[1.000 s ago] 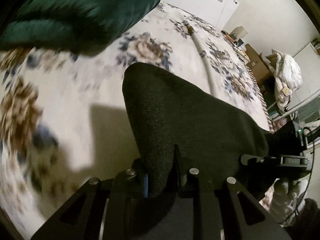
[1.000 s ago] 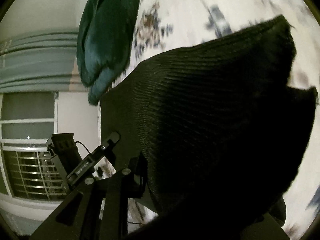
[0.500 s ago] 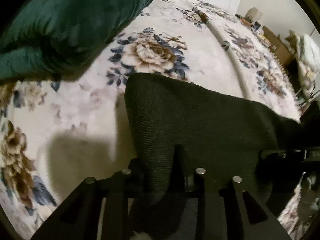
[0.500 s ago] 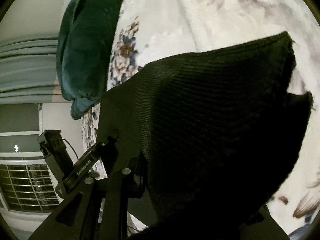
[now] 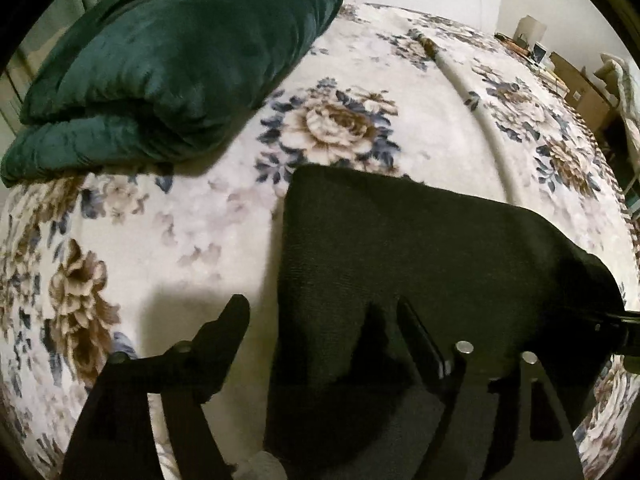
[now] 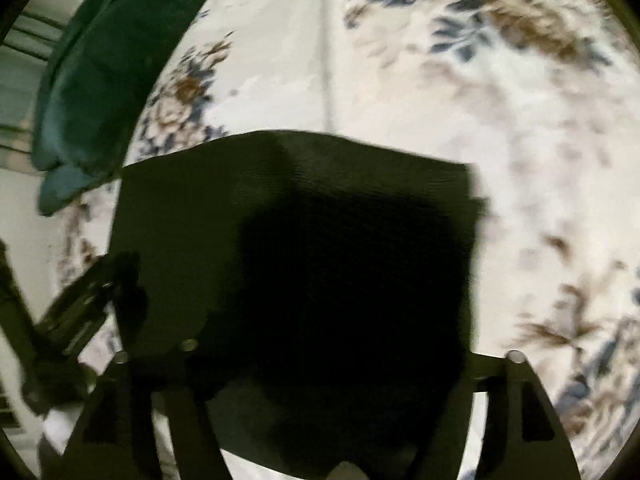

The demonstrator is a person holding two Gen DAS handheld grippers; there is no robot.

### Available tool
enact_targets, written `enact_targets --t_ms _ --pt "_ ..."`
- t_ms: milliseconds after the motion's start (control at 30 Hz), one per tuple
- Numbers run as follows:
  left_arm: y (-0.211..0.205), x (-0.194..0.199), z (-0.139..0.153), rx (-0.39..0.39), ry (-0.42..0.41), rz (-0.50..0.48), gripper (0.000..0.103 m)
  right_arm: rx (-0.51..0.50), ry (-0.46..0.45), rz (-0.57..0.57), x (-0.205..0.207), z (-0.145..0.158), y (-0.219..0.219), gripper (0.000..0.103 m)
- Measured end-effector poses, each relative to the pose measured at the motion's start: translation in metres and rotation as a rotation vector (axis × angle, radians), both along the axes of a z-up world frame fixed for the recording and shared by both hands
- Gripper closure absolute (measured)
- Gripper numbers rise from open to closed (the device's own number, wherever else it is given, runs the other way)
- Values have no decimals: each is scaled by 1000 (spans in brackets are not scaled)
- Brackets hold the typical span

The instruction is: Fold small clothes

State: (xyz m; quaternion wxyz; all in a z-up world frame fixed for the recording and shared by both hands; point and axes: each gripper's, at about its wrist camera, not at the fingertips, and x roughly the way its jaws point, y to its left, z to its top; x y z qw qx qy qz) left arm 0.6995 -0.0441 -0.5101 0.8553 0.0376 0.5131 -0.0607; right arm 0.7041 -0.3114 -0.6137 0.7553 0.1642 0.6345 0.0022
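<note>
A dark knit garment [image 5: 420, 264] is seen across the lower centre and right of the left wrist view, lying on a floral bedspread [image 5: 200, 220], with a green velvet cushion [image 5: 172, 60] in the upper left of the frame, apart from the cloth. The left gripper [image 5: 320, 320] is spread wide: one finger stands over bare bedspread at the lower left, the other lies on or against the cloth at lower centre, and nothing is pinched between them. In the right wrist view, which is blurred, the garment [image 6: 300, 260] fills the centre of the frame as a roughly squared shape. The right gripper [image 6: 320, 360] is set wide too, with the cloth draped across the span between its fingers; whether any fabric is caught cannot be told, since that area is in deep shadow. It is judged that a fold has just been laid. If the right gripper is drawn away while fabric clings to a finger, the laid edge could be dragged and the fold opened; the soft bedspread could also let the garment creep.
</note>
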Motion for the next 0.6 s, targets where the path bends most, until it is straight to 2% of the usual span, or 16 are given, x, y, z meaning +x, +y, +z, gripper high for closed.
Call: enact_targets --t_ms 33,100,200,267,300,600 --pt "0 -2 3 4 -5 2 19 -49 -15 -5 -5 5 0 24" --pt "-2 -7 8 12 -17 10 17 -117 -44 -20 -15 13 -2 1" --pt "-4 -18 19 23 -48 21 17 -245 -75 -33 -34 25 -2 0" --pt "-6 -24 25 19 -62 21 7 -321 -102 -40 -47 34 0 0" --pt "-8 -29 29 18 -74 19 6 -357 -120 -42 -55 39 3 0" --pt "-12 -86 75 -10 -136 31 5 -455 -208 -54 -113 84 14 0"
